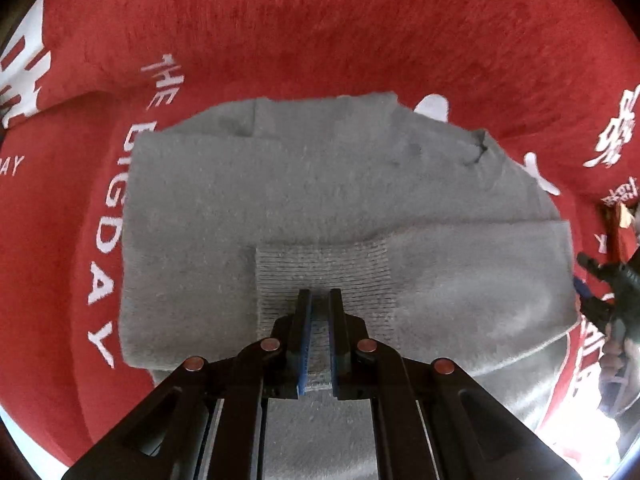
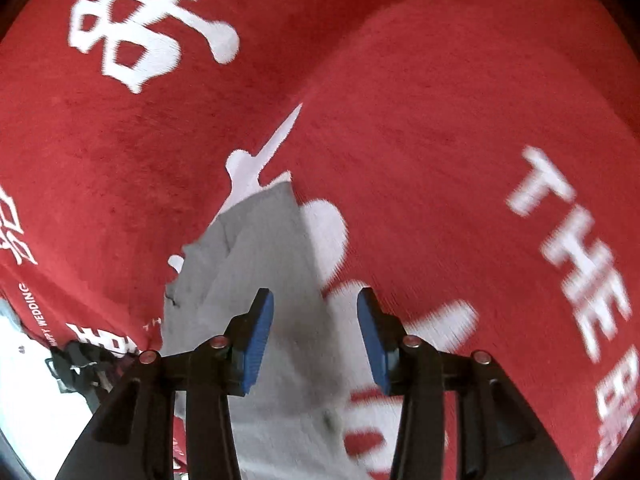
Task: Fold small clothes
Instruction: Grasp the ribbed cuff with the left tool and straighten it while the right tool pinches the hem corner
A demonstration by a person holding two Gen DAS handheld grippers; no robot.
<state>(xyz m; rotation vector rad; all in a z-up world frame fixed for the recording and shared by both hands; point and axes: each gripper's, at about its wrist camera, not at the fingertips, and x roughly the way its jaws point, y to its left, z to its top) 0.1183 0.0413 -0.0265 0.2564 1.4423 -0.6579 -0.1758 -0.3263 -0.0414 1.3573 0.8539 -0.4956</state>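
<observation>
Red printed cloth (image 1: 320, 32) underlies a grey knitted garment (image 1: 240, 184); left gripper (image 1: 320, 300) pinches its ribbed cuff, right gripper (image 2: 316, 300) gapes empty, its own view showing only the garment's edge

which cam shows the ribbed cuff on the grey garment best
The left wrist view: the ribbed cuff lies centred, pinched by the left gripper. The right wrist view shows only plain grey garment, no cuff.
</observation>
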